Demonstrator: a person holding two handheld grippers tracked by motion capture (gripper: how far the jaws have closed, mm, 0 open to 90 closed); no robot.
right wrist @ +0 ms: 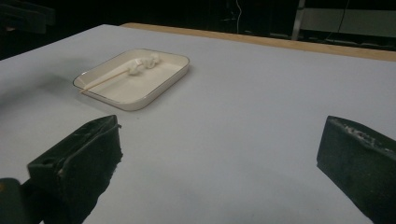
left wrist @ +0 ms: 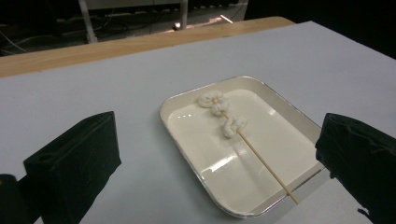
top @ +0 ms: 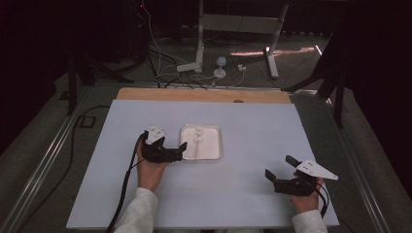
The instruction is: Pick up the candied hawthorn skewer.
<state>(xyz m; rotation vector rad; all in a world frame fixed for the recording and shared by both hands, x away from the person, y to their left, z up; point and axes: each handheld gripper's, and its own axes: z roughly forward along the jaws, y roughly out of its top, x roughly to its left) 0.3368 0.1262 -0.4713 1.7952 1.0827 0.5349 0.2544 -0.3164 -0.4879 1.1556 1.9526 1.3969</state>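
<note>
A shallow white tray [top: 215,144] [left wrist: 187,140] [right wrist: 163,81] lies at the middle of the pale mat. In it lies a thin wooden skewer [top: 197,143] [left wrist: 264,161] [right wrist: 103,79] with three white lumps [left wrist: 219,109] [right wrist: 142,64] threaded near its far end. My left gripper [top: 165,145] [left wrist: 217,158] is open just left of the tray, its jaws spread wide and empty, one near the tray's near corner. My right gripper [top: 282,167] [right wrist: 219,154] stands open and empty near the mat's front right, well clear of the tray.
The pale mat [top: 252,126] covers a wooden table [top: 145,93] whose bare strip shows at the far edge. Beyond it stand metal stand legs [top: 199,43] and loose cables [top: 160,63] on a dark floor. A cable [top: 124,184] trails from the left gripper.
</note>
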